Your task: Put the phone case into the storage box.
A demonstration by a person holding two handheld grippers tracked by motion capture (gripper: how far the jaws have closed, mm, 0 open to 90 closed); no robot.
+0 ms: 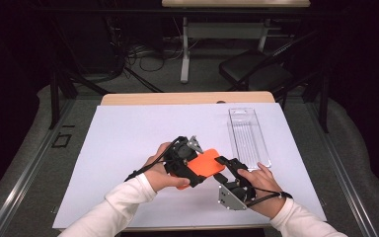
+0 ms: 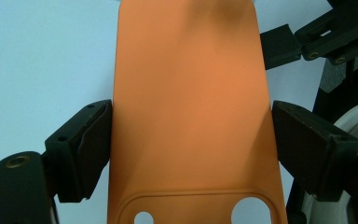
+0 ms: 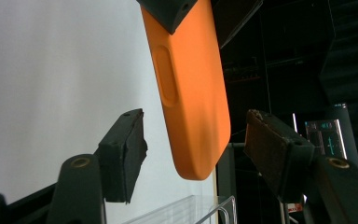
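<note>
At frame centre, left gripper (image 1: 193,170) clamps light, flexible orange case (image 1: 206,165) by its long edges; right gripper (image 1: 225,163) apart around the end

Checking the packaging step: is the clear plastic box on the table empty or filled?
Empty: the clear plastic box shows bare ribs, while the orange phone case sits apart in the left gripper.

Wooden table (image 1: 187,98); white sheet (image 1: 128,143) covers it; clear plastic tray (image 1: 249,138) on sheet.
</note>
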